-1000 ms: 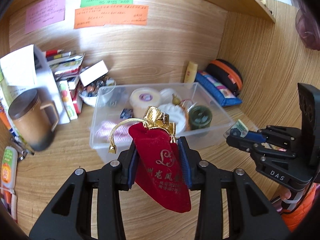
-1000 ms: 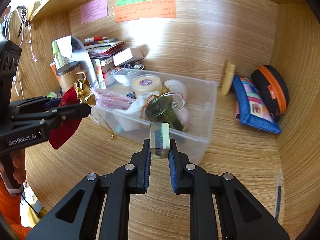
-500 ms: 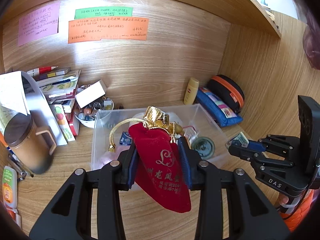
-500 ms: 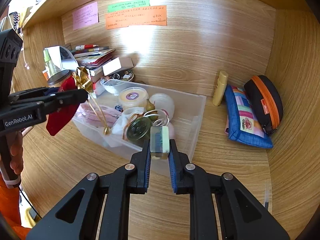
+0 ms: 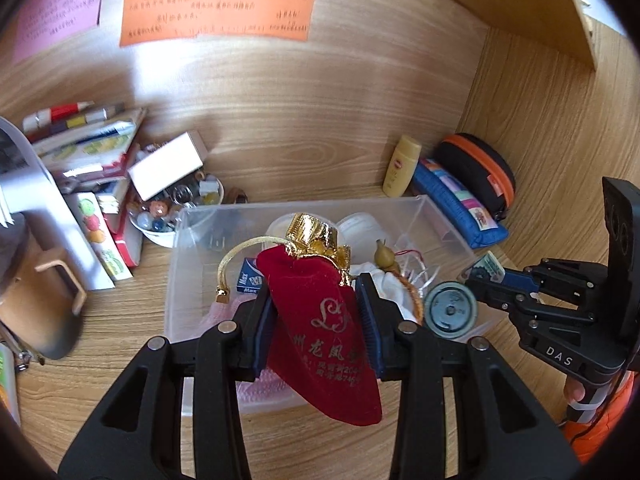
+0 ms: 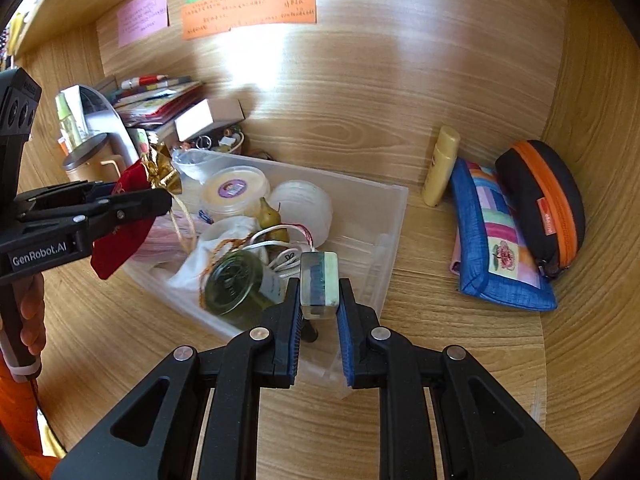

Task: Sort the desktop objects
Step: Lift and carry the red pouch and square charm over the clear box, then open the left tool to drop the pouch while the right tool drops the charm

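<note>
My left gripper (image 5: 316,312) is shut on a red velvet pouch (image 5: 320,332) with a gold ruffled top and gold cord. It hangs over the near left part of a clear plastic bin (image 5: 440,216). My right gripper (image 6: 319,294) is shut on a small clear block (image 6: 319,282) with pale green and dark layers, above the bin's near right wall (image 6: 390,236). The bin holds a lidded tub (image 6: 234,192), a glass jar (image 6: 232,282), a white cloth, a small gourd and cords. In the right wrist view the left gripper (image 6: 160,196) and pouch (image 6: 120,236) show at the left.
A yellow tube (image 6: 440,166), a blue patchwork pouch (image 6: 496,240) and a black-and-orange case (image 6: 544,204) lie right of the bin. Books, a white box, a bowl of marbles (image 5: 176,208) and a brown mug (image 5: 44,304) crowd the left. Coloured notes hang on the back wall.
Both grippers have moved forward toward the back wall, so the bin now lies under them. Each keeps its hold, the pouch on the left and the block on the right.
</note>
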The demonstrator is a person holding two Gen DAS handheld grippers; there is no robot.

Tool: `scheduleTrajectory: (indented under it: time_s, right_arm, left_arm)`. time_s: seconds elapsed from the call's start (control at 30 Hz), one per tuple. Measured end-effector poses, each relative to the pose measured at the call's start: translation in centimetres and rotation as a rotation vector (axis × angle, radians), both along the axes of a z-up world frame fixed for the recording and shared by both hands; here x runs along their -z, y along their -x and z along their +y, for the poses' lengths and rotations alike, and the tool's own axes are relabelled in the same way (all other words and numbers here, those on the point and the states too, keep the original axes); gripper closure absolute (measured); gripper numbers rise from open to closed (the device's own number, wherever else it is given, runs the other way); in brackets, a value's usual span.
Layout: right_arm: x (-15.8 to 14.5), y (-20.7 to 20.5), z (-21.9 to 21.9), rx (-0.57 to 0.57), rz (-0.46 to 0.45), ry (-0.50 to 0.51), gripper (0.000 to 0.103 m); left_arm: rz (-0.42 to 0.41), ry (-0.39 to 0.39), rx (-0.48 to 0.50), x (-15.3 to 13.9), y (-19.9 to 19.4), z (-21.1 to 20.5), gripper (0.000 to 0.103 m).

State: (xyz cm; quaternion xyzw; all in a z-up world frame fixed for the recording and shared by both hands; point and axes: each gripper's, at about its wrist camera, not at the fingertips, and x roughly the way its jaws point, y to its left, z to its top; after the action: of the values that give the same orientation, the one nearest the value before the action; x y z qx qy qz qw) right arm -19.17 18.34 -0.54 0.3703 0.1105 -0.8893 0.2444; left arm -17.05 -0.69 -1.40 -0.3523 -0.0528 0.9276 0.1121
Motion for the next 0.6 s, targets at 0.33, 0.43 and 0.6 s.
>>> scheduleTrajectory:
  time_s: [0.33,0.43,0.6]
  right_arm:
    - [1.3,2.6,-1.1,-0.009,-0.027,-0.017,0.088]
    - [1.5,3.1,-1.4,-0.017,-0.033,-0.019,0.088]
    - [1.6,3.7,-1.8,-0.028,-0.033,-0.025,0.088]
  left_arm:
    - [-0.050,-0.007,0.003,1.6,2.0,-0.1,0.065]
    - [-0.049,0.001,0.003,1.8,2.0,0.0,0.063]
    - [-0.042,0.021,0.007,1.9,2.0,0.4,0.055]
